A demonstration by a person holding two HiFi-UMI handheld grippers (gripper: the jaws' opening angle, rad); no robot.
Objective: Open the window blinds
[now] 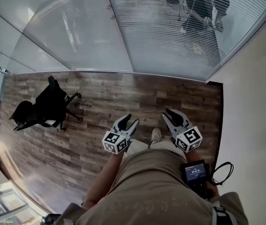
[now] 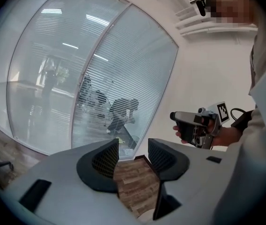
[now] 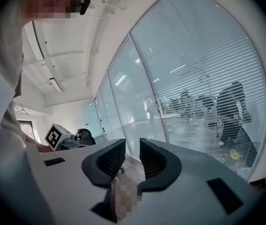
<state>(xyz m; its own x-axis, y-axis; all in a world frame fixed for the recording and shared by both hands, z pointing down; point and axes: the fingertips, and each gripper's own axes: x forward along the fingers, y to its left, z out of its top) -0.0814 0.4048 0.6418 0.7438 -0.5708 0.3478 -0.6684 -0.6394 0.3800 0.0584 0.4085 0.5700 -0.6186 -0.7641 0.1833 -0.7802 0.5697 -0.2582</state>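
The window blinds hang in the glass panel next to the white wall, their slats running level from side to side. Well short of them over the wood floor, the left tool and right tool are both spread and empty. A black office chair stands off to the left.

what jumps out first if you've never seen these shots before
Slatted blinds on a wide glass wall fill the top of the head view, with a dark-clothed person visible through the slats at upper right. A black office chair stands on the wood floor at left, and below centre the left hand-held gripper and right hand-held gripper point toward the blinds, jaws apart and empty.
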